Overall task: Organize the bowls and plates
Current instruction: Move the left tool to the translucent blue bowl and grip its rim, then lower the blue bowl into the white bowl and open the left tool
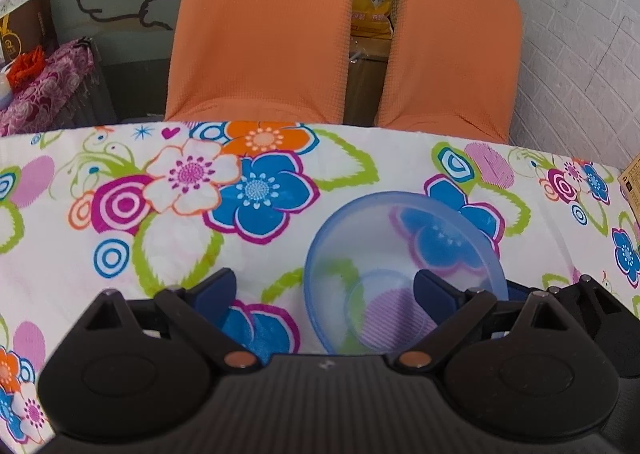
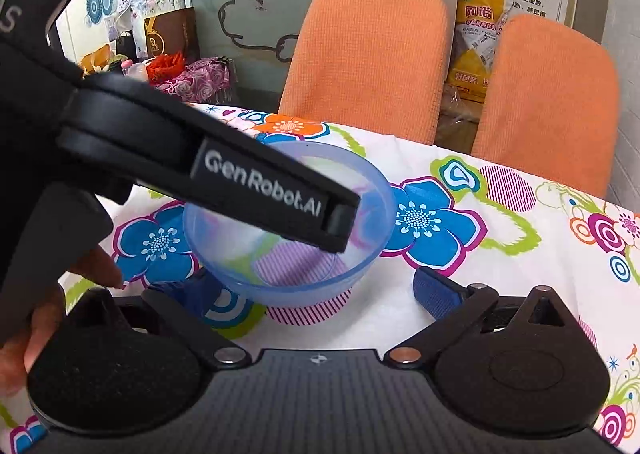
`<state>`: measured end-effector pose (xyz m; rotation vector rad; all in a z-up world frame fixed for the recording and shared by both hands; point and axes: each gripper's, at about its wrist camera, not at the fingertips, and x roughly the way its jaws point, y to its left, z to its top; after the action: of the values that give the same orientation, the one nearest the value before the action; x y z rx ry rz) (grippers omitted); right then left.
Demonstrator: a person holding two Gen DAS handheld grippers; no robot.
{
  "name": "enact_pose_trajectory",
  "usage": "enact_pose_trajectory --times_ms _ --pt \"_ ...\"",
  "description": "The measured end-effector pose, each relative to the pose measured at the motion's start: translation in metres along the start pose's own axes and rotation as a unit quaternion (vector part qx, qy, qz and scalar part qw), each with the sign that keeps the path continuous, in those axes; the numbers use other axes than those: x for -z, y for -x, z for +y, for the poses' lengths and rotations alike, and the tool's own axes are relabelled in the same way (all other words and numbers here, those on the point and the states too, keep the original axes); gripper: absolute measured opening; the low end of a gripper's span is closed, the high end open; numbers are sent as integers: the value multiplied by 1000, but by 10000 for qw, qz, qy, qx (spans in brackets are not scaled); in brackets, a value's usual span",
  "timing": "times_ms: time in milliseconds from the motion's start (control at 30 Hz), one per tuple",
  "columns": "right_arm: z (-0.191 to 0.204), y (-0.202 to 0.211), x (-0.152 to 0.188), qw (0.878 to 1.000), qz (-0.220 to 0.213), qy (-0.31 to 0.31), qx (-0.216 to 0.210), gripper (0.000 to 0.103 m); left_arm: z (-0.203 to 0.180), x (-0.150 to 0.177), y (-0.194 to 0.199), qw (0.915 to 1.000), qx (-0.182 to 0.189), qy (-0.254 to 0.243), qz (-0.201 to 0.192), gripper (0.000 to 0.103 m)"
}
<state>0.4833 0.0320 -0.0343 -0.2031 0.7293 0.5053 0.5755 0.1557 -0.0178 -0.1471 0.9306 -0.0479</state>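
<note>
translucent blue plastic bowl [image 1: 404, 274] sat on the floral tablecloth [image 1: 120, 254] at the left gripper's [image 1: 324, 290] one o'clock, its wide-open jaws straddling the rim, right gripper [image 2: 320, 286] open beside it; sorting looked barely begun.

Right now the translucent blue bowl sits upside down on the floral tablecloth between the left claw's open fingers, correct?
Not quite: the bowl sits upright, mouth up, as the right wrist view shows. The rest holds: it rests on the floral tablecloth, within the open left claw.
</note>
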Motion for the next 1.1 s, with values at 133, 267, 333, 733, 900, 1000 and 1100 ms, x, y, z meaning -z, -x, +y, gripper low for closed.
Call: enact_pose_trajectory --times_ms 133,267,333,733,900,1000,1100 --pt "5 -2 -3 9994 -103 325 -50 85 -3 -2 -1 9997 -210 -108 17 70" --pt "17 0 -10 9950 -253 969 14 79 -2 -7 6 9995 -82 -210 213 28" --pt "21 15 -13 9943 -334 993 -201 79 1 -4 16 9996 157 -67 245 28" --pt "24 164 10 9893 -890 1136 -199 79 -57 53 157 9956 751 -291 -479 28" --pt "6 236 62 9923 -871 871 -83 80 -109 115 193 9903 1252 -506 -334 28" --pt "0 265 102 9949 -758 648 129 81 -144 156 197 9858 1477 -774 -180 28" --pt "-3 282 140 9963 -653 359 424 81 -176 192 194 9808 1638 -1062 -46 29"
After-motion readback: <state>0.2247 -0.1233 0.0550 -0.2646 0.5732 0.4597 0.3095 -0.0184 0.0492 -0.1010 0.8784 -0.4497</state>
